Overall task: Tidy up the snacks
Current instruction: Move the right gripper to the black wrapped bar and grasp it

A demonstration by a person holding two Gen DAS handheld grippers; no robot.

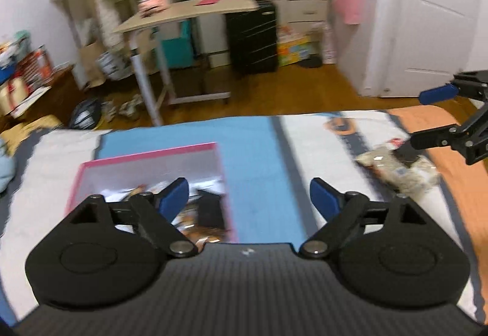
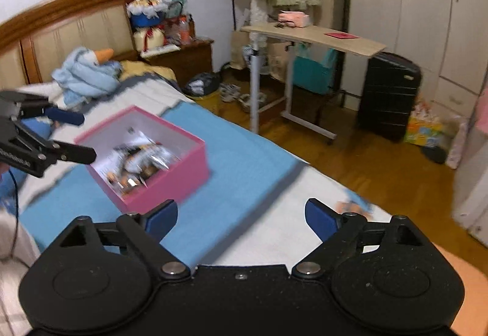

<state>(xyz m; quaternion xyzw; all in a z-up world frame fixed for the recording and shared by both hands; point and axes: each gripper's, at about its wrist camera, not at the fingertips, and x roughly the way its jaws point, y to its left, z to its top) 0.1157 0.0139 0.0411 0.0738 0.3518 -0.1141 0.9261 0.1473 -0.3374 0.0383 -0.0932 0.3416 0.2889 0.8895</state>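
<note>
Nearest the left wrist camera, the left gripper (image 1: 248, 198) stands with jaws spread wide and nothing between them. The right gripper (image 2: 241, 215) is likewise spread and empty. The pink box (image 2: 170, 183) sits on the blue stripe of the bed cover (image 1: 256, 171), already holding wrapped snacks. A loose heap of snack packets (image 1: 396, 168) lies on the cover well to the box's right. Judgement: the right gripper is nearer that heap; the carry runs leftward to the box.
</note>
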